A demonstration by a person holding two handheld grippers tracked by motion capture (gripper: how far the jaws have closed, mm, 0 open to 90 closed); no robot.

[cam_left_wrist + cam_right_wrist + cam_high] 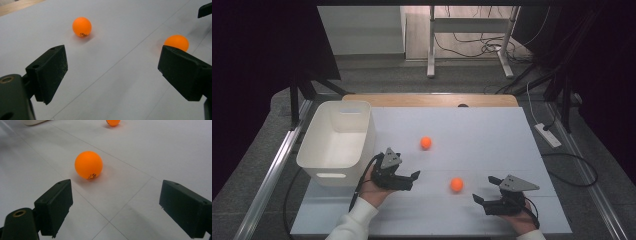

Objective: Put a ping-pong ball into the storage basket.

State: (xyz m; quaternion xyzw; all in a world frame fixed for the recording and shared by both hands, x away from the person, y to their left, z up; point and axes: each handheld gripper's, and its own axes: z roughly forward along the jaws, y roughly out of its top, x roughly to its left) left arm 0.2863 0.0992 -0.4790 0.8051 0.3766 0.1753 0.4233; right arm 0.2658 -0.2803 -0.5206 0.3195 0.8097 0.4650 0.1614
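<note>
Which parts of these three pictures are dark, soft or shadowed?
High view: edges dark, table bright, near ball slightly soft. Left gripper view: far ball casts a faint shadow. Right gripper view: near ball sharp, with a soft shadow beneath.

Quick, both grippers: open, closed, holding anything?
Left gripper: open, holding nothing, both orange balls ahead of it.
Right gripper: open, holding nothing, nearer ball just beyond its fingers.

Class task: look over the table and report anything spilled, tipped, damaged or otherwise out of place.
Nothing stands out. The white plastic bin stands upright on the white table, and two orange table-tennis balls lie loose, apart and intact. Both claws hang open, holding nothing.
</note>
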